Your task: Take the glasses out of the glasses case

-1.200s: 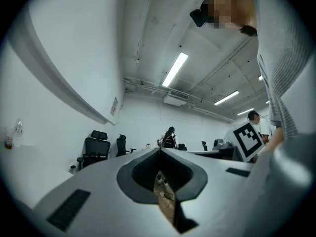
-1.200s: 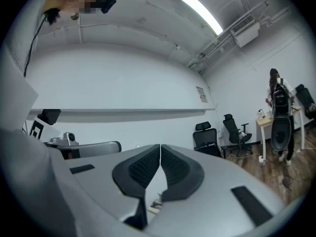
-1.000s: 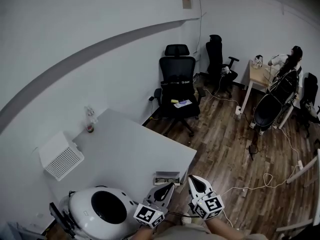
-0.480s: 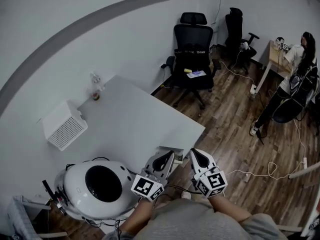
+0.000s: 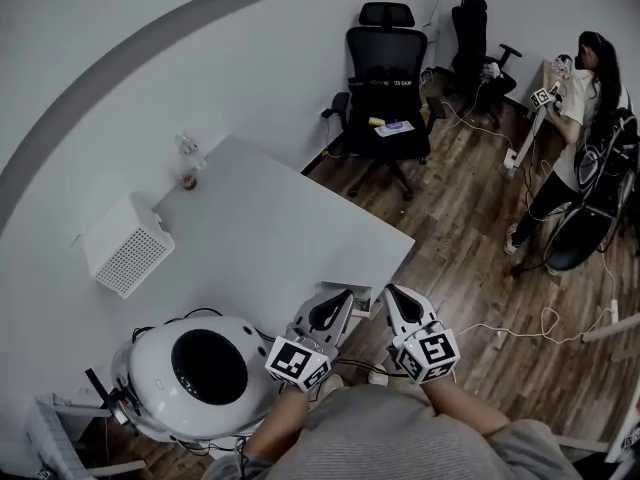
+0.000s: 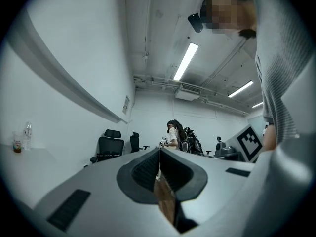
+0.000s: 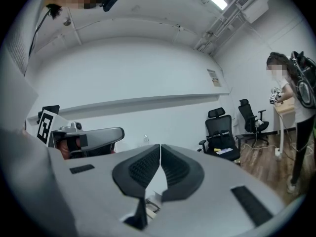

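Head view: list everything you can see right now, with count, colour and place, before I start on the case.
table: one, white, centre
perforated box: one, white, on the table's left edge
bottle: one, clear, at the table's far corner
case: one, small, at the table's near edge beyond the tools, partly hidden
rounded device: one, white with a black oval opening, lower left beside the table
office chairs: two, black, by the far wall
person: one, light top, far right
cables: several, pale, on the brown wood floor
left tool: one, grey, jaws together, empty, bottom centre
right tool: one, grey, jaws together, empty, beside it
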Motion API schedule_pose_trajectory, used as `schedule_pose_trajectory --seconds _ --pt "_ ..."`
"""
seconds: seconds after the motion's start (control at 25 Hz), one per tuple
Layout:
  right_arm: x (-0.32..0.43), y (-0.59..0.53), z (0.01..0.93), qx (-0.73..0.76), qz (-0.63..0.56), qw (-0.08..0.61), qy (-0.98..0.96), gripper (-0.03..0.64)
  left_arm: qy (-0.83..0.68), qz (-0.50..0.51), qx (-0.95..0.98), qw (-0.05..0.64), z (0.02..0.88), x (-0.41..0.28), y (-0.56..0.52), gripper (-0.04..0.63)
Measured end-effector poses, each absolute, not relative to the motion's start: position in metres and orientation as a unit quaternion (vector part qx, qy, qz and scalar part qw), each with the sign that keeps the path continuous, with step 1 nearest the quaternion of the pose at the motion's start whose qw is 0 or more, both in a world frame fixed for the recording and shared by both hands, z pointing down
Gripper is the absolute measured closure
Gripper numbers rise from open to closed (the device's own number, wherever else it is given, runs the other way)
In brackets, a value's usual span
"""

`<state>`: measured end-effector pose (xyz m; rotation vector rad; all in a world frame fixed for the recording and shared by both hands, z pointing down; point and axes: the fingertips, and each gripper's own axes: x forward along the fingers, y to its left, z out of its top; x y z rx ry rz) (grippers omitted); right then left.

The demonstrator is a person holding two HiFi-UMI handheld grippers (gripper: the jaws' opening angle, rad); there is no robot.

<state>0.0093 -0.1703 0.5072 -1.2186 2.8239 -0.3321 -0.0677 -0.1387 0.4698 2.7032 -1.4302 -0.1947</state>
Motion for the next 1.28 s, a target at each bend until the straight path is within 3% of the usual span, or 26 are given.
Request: schedule_pose_trajectory --seconds 0.44,0.88,1.04,1.28 --pt "0.012 -0.171 0.52 -0.414 -0.112 0.016 0.903 0.603 -0.422 0.008 0.906 0.018 0.486 -0.056 -0.147 0.583" --pt "0.019 -0.172 0.535 -0.425 -0.118 0.009 0.897 0.603 -0.361 0.16 0.919 -0.012 0.539 -0.042 -0.148 0.58" --pt "0.022 -0.175 0.538 -0.425 -0.119 0.008 0.897 0.603 -0.342 0.223 0.912 -0.026 0.563 -0.038 -0.151 0.497" --pt "0.022 -0.179 0.541 -0.422 -0.12 0.001 0.898 0.601 -0.298 0.336 0.89 -0.076 0.593 -0.038 -0.156 0.494"
